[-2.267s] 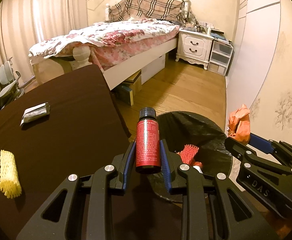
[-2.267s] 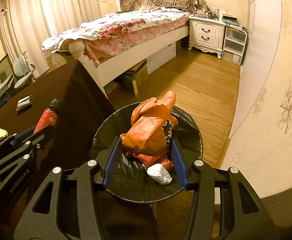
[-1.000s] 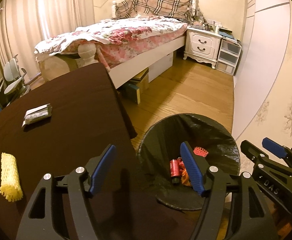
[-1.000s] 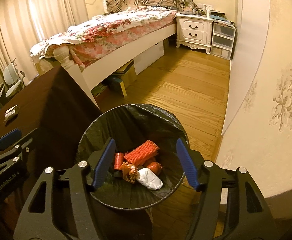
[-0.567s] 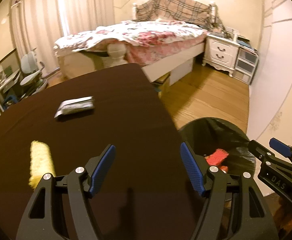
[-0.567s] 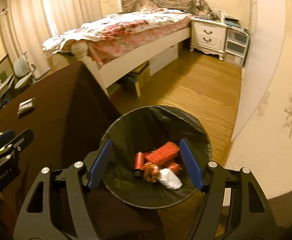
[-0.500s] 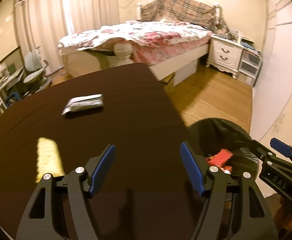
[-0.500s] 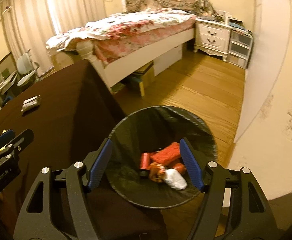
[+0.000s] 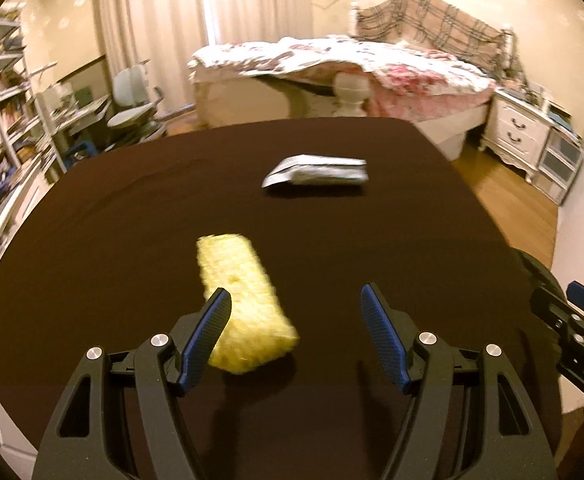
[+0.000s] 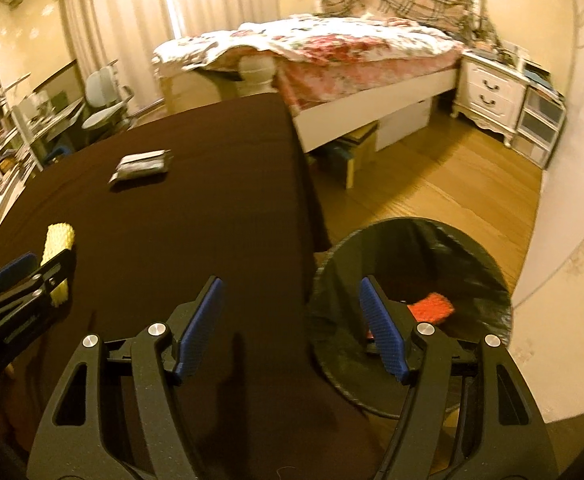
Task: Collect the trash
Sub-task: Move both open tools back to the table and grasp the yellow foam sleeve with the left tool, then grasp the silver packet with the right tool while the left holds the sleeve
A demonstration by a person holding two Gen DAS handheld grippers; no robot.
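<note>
While both hands are clear of the bin, the dark table (image 9: 332, 240) fills most of the left wrist view and carries the two items left to collect. At its right edge, on the wooden floor, stands the black-lined trash bin (image 10: 472, 248), with a red netted piece (image 10: 432, 306) visible inside; the rest of its contents are hidden behind the right tool. The silver packet (image 9: 318, 170) lies flat toward the far side of the table, well apart from the yellow foam net (image 9: 243, 300), which lies near the front. The left gripper (image 9: 296, 332) hangs over the table with its jaws spread and empty; its left pad stands just in front of the foam net, but the blur does not allow contact to be judged, and no pressure on it is evident. The right gripper (image 10: 292, 324) straddles the table edge and the bin rim, its jaws likewise spread and empty, having opened slightly further in the last moments with nothing between them. Assessment: the step in hand is the approach to the next item, the foam net for the left hand. The next move calls for centring the net between the pads, lowering to the table and closing gently, as the foam is likely to compress. The packet lies flat and may resist a pinch.
</note>
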